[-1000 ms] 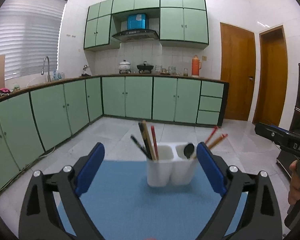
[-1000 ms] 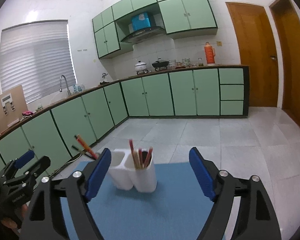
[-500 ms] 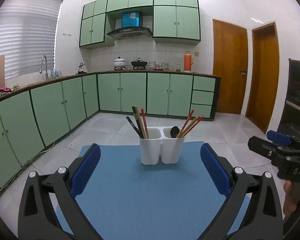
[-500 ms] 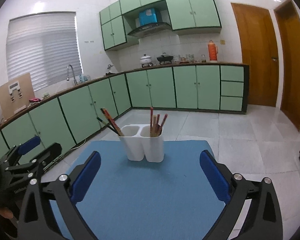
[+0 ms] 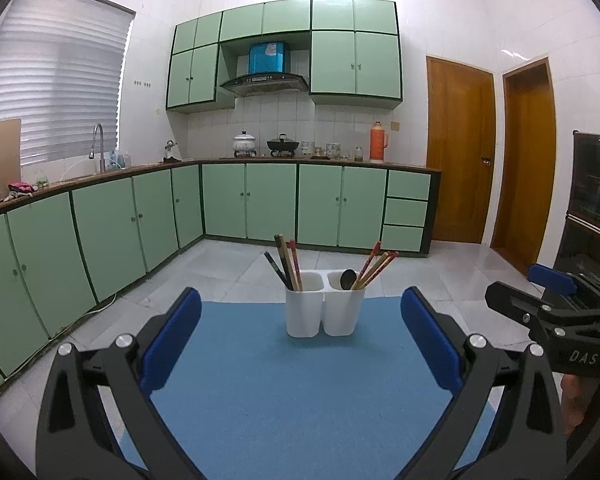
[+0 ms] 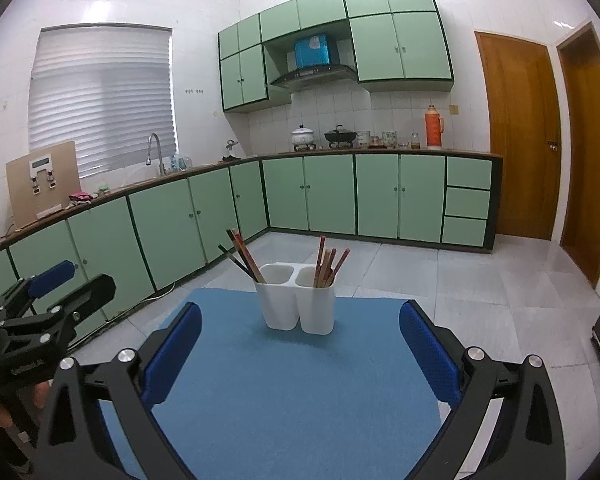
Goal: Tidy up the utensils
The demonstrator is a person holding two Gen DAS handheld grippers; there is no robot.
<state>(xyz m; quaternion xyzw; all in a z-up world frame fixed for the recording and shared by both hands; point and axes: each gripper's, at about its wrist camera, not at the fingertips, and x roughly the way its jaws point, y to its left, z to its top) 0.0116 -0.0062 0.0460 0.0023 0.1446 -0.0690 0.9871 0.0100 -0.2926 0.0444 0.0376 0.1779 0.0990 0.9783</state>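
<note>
The left gripper [image 5: 300, 344] has its two blue-padded fingers [image 5: 172, 340] spread wide apart and holds nothing. The right gripper [image 6: 300, 346] is in the same condition: fingers spread wide, nothing between them. Both are held above the blue mat [image 5: 300, 392], well apart from the holder.

The white utensil holder [image 5: 324, 304] stands upright on the mat at 12 o'clock from the left gripper, near the mat's far edge. It consists of two compartments joined side by side.

Contents as seen in the left wrist view:
- Left compartment: a bundle of chopsticks [image 5: 288, 264], dark, wooden and red, leaning toward 11 o'clock.
- Right compartment: a dark spoon [image 5: 348, 279] with its bowl upward, and a second bundle of red and wooden chopsticks [image 5: 376, 268] leaning toward 1 o'clock.

In the right wrist view the holder [image 6: 296, 304] also stands at 12 o'clock from the gripper. The spoon is probably hidden behind the chopsticks of the right compartment in this view; it cannot be made out.

Each gripper is visible to the other camera. The right gripper [image 5: 556, 312] appears at 3 o'clock in the left wrist view. The left gripper [image 6: 52, 300] appears at 9 o'clock in the right wrist view.

Surroundings: green cabinets [image 5: 244, 200] line the walls behind the mat, and the floor [image 6: 440, 280] is tiled in white.
</note>
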